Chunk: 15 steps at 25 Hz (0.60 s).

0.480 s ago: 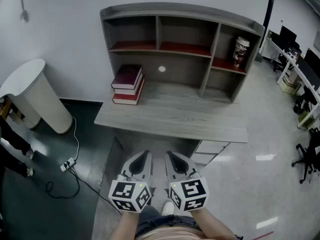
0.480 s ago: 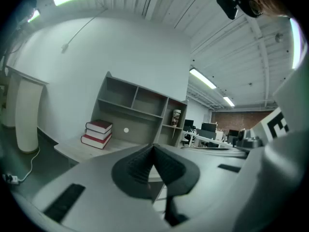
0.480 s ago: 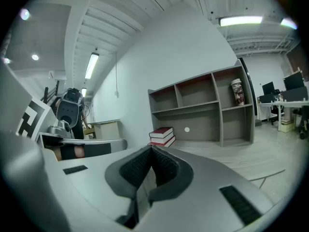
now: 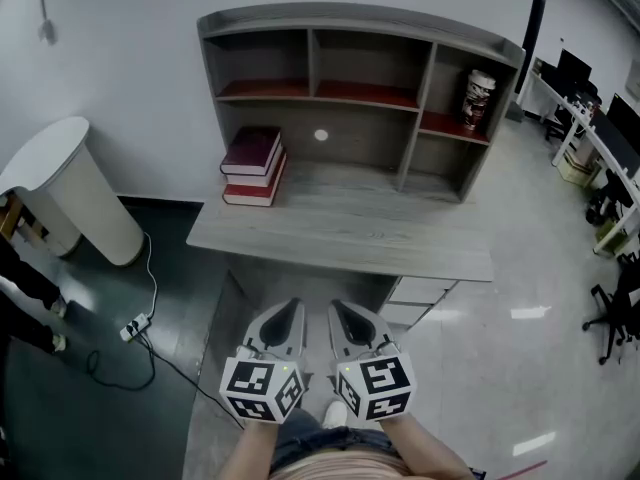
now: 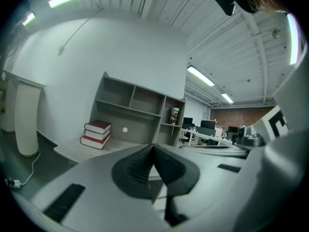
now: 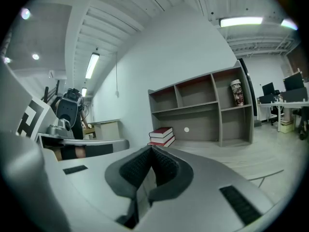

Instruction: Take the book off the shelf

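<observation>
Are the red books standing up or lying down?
Lying down. The red books sit flat in a stack, one on another, covers facing up, on the desk at the left end of the shelf unit.

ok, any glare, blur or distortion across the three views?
Head view: sharp, even light, glare patches on the floor. Left gripper view: heavy fisheye, dark corners, left tool soft up close, books clear. Right gripper view: same fisheye, ceiling light blown out, right tool soft.
</observation>
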Each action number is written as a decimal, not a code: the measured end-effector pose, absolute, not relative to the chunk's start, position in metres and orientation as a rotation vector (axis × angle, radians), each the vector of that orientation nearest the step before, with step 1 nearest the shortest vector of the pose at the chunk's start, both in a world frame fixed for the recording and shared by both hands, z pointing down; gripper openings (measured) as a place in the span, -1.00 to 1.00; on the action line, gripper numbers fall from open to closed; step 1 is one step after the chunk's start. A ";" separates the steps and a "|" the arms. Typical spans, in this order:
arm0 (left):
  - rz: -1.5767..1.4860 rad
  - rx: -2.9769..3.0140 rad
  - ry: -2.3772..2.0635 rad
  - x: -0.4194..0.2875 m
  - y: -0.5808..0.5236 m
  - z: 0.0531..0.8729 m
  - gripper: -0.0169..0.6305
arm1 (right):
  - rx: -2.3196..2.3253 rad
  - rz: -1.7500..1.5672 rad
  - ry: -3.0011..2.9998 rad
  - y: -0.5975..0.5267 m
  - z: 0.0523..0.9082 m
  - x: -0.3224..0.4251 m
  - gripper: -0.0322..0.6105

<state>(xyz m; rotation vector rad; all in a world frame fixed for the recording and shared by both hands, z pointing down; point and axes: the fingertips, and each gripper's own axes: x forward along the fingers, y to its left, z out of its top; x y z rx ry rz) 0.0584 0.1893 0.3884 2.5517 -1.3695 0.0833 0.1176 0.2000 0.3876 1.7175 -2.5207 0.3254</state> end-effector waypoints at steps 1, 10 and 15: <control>0.085 2.549 -1.370 0.059 0.190 0.389 -0.91 | 1.723 0.323 -2.520 0.200 0.388 0.119 -0.88; 0.059 2.535 -1.434 0.048 0.188 0.378 -0.91 | 1.778 0.306 -2.491 0.199 0.384 0.125 -0.88; 0.076 2.521 -1.472 0.042 0.186 0.375 -0.91 | 1.774 0.345 -2.513 0.195 0.381 0.125 -0.88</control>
